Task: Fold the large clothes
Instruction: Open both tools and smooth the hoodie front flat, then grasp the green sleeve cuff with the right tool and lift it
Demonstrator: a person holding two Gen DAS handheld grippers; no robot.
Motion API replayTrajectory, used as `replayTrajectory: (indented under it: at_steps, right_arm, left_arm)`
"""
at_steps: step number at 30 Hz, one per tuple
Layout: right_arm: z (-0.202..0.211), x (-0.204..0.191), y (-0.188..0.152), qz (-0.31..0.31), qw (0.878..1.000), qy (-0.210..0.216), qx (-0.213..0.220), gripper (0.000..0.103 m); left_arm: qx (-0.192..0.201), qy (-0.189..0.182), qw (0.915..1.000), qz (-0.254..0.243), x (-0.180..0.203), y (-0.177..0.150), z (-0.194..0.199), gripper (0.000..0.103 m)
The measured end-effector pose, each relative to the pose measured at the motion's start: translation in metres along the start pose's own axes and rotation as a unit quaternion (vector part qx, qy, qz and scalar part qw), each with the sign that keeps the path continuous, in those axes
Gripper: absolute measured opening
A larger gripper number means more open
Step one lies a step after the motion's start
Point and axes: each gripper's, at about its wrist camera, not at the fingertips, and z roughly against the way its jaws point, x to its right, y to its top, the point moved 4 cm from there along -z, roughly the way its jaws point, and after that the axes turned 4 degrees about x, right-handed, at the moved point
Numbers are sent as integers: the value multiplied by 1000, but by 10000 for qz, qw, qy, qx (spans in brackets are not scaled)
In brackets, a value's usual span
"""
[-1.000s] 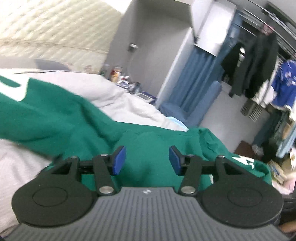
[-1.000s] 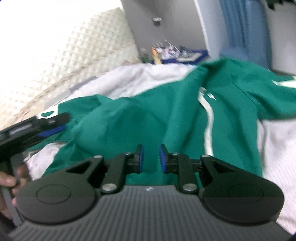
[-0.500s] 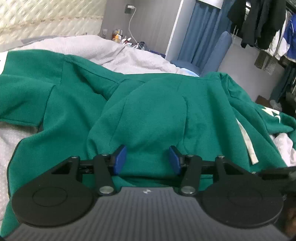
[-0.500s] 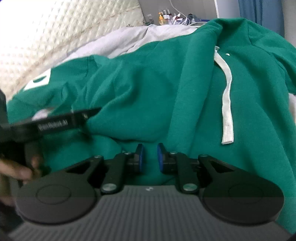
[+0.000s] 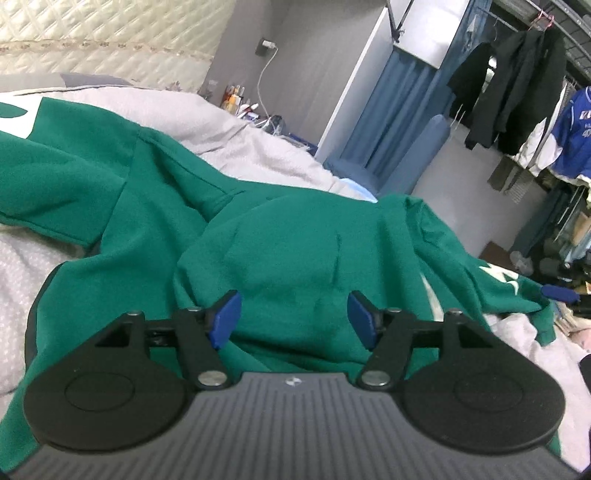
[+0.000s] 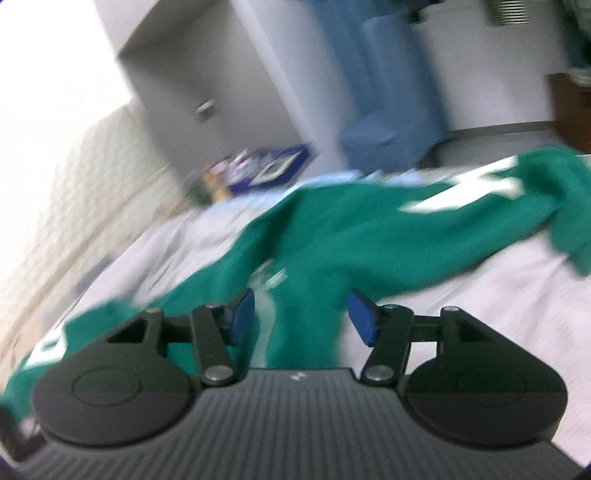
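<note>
A green hooded sweatshirt (image 5: 288, 251) with white markings lies rumpled across a pale grey bedspread (image 5: 236, 147). My left gripper (image 5: 293, 319) hovers just above the hood, its jaws opening, the blue pads clear of the cloth. In the right wrist view, which is blurred by motion, the same green sweatshirt (image 6: 332, 236) stretches away with a sleeve and white print toward the right. My right gripper (image 6: 301, 315) is over a green fold, jaws opening, nothing pinched between the pads. A blue fingertip of the right gripper (image 5: 559, 293) shows at the right edge of the left wrist view.
A quilted cream headboard (image 5: 110, 33) stands behind the bed. A cluttered bedside surface (image 5: 255, 114), a blue curtain (image 5: 391, 122) and a rack of hanging clothes (image 5: 517, 85) lie beyond the bed's far side. Floor clutter (image 5: 561, 251) sits at the right.
My right gripper has let go, its jaws spreading from nearly shut to wide, and it has swung sideways and rolled. My left gripper has opened wider and sunk slightly toward the hood.
</note>
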Motion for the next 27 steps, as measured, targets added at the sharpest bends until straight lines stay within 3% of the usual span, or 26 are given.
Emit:
replayTrajectory:
  at_steps: [4, 6, 11, 17, 19, 22, 27]
  right_arm:
    - [-19, 67, 23, -418, 9972, -627, 38, 60]
    - [-34, 108, 23, -898, 9927, -810, -38, 59]
    - [-59, 206, 13, -1311, 9767, -1688, -187, 54]
    - [-18, 289, 38, -1760, 9584, -2052, 920, 54]
    - [-3, 311, 51, -1826, 9534, -2055, 1241, 59]
    - [5, 330, 62, -1864, 9570, -1811, 1288, 65]
    - [3, 324, 59, -1878, 9620, -1637, 1119, 67]
  left_arm:
    - [15, -69, 9999, -105, 11, -7, 9, 76]
    - [-19, -138, 9998, -162, 16, -10, 10, 77]
    - [-129, -51, 9993, -353, 20, -18, -2, 79]
    - [-67, 92, 9991, -402, 21, -22, -11, 80]
    - [-25, 115, 9992, -380, 20, -22, -13, 80]
    - [-27, 205, 9990, -406, 18, -21, -18, 80]
    - [-39, 292, 9986, -436, 21, -19, -21, 81]
